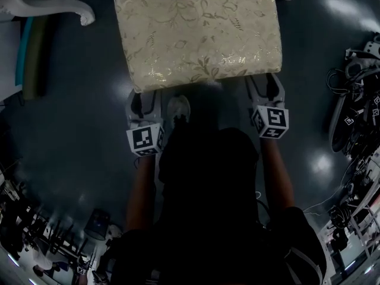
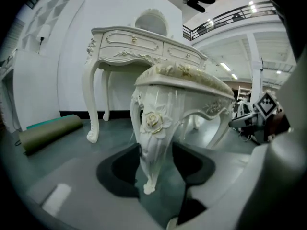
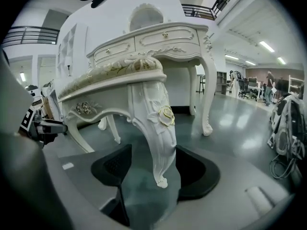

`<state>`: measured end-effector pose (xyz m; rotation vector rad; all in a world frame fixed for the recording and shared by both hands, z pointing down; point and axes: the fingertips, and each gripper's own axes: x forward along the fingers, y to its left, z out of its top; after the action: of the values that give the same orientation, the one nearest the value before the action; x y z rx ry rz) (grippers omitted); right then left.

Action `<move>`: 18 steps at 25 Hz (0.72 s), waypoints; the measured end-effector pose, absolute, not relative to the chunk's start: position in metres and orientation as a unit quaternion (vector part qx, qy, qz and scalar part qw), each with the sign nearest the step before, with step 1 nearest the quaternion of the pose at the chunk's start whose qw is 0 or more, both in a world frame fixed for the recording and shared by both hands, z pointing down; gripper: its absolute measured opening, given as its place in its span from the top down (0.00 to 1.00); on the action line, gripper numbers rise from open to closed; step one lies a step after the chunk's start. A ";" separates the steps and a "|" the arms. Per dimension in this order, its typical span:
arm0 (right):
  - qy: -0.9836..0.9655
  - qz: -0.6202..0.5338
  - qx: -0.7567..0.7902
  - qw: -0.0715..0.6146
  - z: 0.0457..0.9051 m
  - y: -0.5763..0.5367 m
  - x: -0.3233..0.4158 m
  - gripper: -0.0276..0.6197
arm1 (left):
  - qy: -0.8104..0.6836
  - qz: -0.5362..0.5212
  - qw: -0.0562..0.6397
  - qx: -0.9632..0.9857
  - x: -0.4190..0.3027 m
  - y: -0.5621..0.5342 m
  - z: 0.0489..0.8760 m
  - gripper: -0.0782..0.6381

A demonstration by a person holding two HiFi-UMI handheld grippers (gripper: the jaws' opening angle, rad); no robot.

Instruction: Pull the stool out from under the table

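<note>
Standing clear of the white carved dressing table (image 2: pixel 129 42), the cream brocade-topped stool (image 1: pixel 196 31) had a front leg inside each gripper — left gripper (image 1: pixel 146 97) clamped on, right gripper (image 1: pixel 265 85) loose, jaws apart; a green rolled mat (image 2: pixel 50 131) lay beside the table.

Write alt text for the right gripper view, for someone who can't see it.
The right gripper has its jaws open on either side of a carved white stool leg, without pressing on it. The stool's gold-patterned cushion sits above, and a white dressing table stands behind it on a shiny grey floor.
</note>
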<state>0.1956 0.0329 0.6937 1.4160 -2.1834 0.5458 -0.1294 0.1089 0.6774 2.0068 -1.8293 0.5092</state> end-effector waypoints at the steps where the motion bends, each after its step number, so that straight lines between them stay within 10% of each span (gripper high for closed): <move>1: -0.794 0.205 0.517 0.244 0.690 0.035 0.195 0.50 | -0.648 0.185 0.196 0.712 -0.129 0.112 0.675 0.59; 18: -0.757 0.286 0.516 0.281 0.584 0.076 0.186 0.60 | -0.648 0.214 0.245 0.688 -0.136 0.143 0.560 0.88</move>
<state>0.1856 0.0762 0.5845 1.3826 -2.0287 0.7670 -0.1357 0.1434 0.5600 1.8791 -1.7694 0.5847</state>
